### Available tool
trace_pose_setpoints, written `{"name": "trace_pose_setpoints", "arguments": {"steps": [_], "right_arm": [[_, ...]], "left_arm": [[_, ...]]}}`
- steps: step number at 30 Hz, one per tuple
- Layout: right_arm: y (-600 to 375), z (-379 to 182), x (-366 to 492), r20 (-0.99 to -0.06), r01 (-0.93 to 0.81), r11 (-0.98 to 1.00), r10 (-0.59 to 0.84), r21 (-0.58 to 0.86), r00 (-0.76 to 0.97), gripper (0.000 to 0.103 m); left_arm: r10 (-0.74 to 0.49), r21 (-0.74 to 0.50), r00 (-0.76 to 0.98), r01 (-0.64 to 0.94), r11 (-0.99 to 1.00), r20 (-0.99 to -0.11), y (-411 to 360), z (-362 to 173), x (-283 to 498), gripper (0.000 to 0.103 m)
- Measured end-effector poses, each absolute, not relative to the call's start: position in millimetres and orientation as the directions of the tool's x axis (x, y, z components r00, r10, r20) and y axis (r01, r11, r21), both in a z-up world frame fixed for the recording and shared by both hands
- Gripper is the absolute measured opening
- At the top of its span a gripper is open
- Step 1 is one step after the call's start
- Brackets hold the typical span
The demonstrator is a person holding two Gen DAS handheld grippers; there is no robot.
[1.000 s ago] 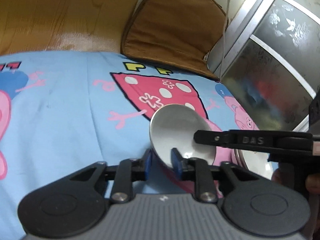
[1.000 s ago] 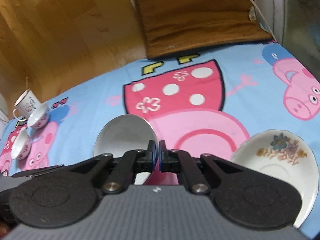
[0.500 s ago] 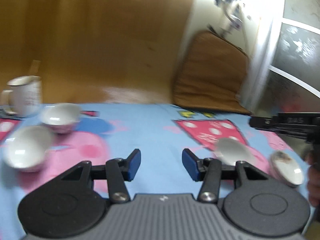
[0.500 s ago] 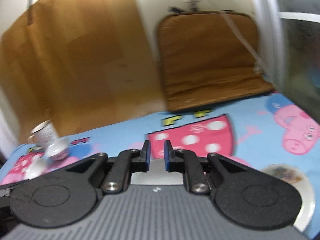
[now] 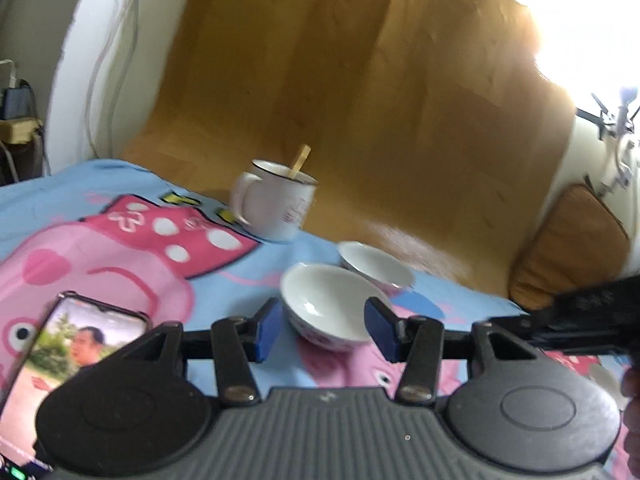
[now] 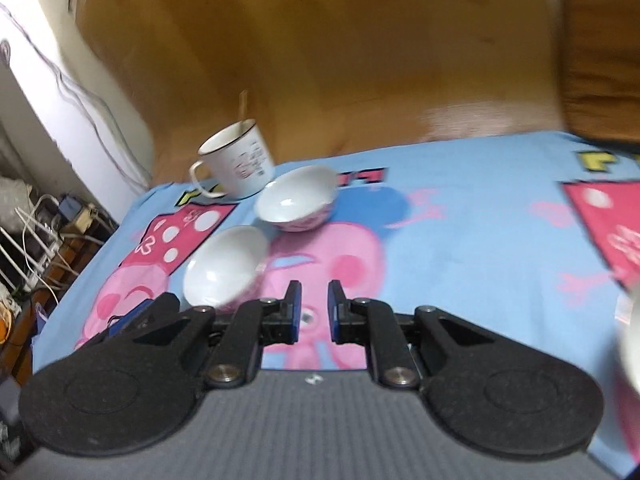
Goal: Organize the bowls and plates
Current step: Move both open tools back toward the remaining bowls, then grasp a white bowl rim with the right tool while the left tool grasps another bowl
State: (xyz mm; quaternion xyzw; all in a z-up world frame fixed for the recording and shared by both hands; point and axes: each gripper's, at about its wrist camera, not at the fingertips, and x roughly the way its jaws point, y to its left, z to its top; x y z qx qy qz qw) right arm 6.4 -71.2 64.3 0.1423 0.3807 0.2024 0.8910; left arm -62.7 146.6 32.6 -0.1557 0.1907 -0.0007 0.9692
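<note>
Two white bowls sit on the cartoon-print blue cloth. In the left wrist view the near bowl (image 5: 332, 304) lies just beyond my left gripper (image 5: 324, 330), which is open; its blue pads (image 5: 266, 330) flank the bowl without pressing on it. The far bowl (image 5: 374, 266) stands behind it. In the right wrist view the near bowl (image 6: 226, 266) is ahead to the left and the far bowl (image 6: 296, 200) is further back. My right gripper (image 6: 314, 312) hovers over the cloth, its jaws a narrow gap apart with nothing between them.
A white mug (image 5: 276, 204) with a wooden stick stands behind the bowls near the cloth's far edge. A lit phone (image 5: 76, 344) lies at the near left. A brown cushion (image 5: 572, 248) is at the right. A white dish edge (image 6: 630, 340) shows at the right.
Both grippers left the steel dish they were at and swung left to the white bowls and mug. The left jaws widened and the right jaws parted slightly.
</note>
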Motion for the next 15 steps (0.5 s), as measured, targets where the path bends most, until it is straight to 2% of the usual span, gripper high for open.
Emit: {"name": "trace_pose_setpoints", "arguments": {"steps": [6, 11, 15], "right_arm": [[-28.5, 56.6, 45.3, -0.683, -0.243, 0.867, 0.493, 0.434, 0.539, 0.018], [-8.7, 45.6, 62.9, -0.709, -0.237, 0.874, 0.484, 0.424, 0.514, 0.017], [-5.5, 35.7, 70.3, -0.722, -0.217, 0.867, 0.494, 0.448, 0.484, 0.009]], "left_arm": [[-0.031, -0.282, 0.942, -0.068, 0.957, -0.333, 146.5, 35.6, -65.8, 0.047], [-0.032, -0.298, 0.934, -0.081, 0.951, -0.357, 149.0, 32.4, -64.0, 0.047], [-0.037, -0.306, 0.93, -0.083, 0.948, -0.366, 150.3, 30.7, -63.0, 0.047]]}}
